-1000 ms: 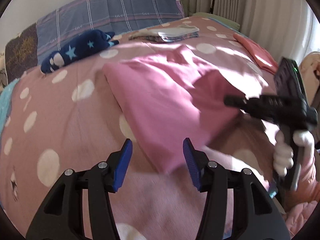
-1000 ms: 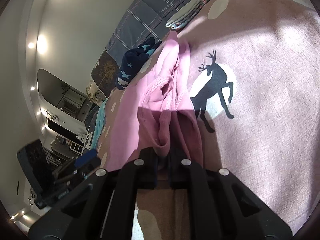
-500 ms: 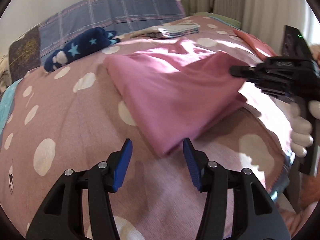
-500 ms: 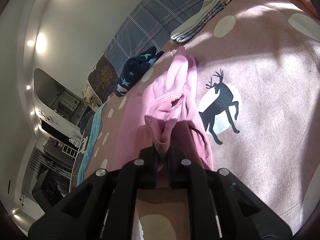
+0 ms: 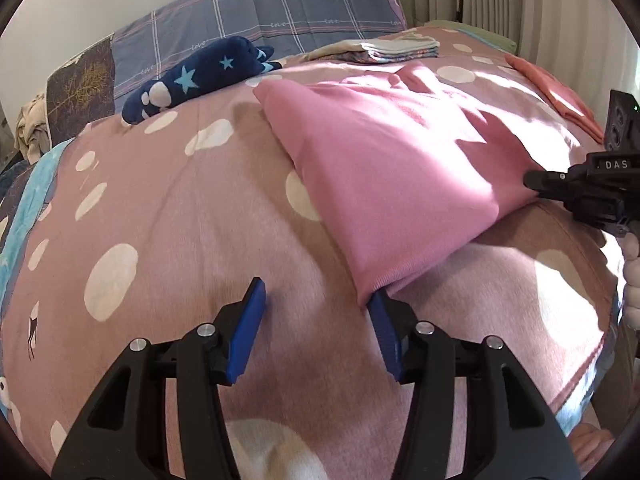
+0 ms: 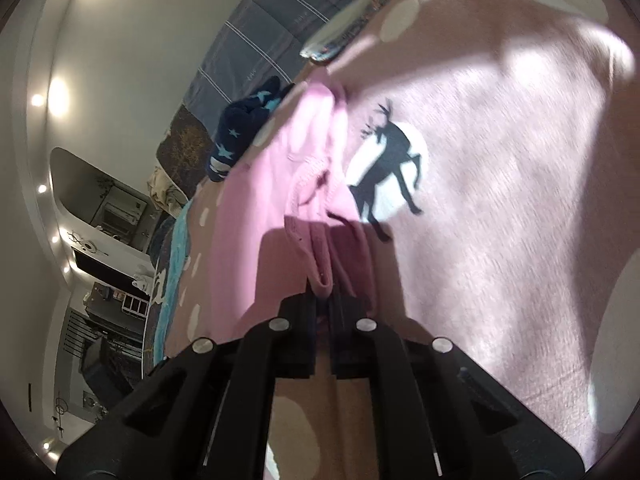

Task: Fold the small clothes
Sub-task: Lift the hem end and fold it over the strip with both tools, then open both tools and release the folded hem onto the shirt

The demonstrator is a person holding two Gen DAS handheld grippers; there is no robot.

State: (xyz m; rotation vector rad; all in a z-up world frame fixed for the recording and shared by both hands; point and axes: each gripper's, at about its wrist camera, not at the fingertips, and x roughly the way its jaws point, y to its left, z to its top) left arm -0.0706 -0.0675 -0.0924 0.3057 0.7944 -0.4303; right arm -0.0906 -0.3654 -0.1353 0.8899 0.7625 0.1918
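A pink garment (image 5: 380,160) lies folded on the pink dotted bed cover (image 5: 180,240). My left gripper (image 5: 316,288) hovers low over the cover at the garment's near corner. Its jaws are closing, with only bare cover between them, and the corner touches the right blue pad (image 5: 382,320). At the right edge of the left wrist view, my right gripper (image 5: 532,180) pinches the garment's far side. In the right wrist view, the right gripper (image 6: 324,300) is shut on a bunched fold of the pink garment (image 6: 256,200).
A navy star-print garment (image 5: 200,76) and a folded stack of clothes (image 5: 396,48) lie near the plaid pillow (image 5: 280,8). An orange garment (image 5: 560,96) lies at the far right. A teal blanket (image 5: 24,216) edges the left. A hand (image 5: 632,248) holds the right gripper.
The left gripper has sunk toward the garment's near corner and its jaws have narrowed a little. The pink garment now lies flatter, and the right gripper has shifted toward the picture's right edge.
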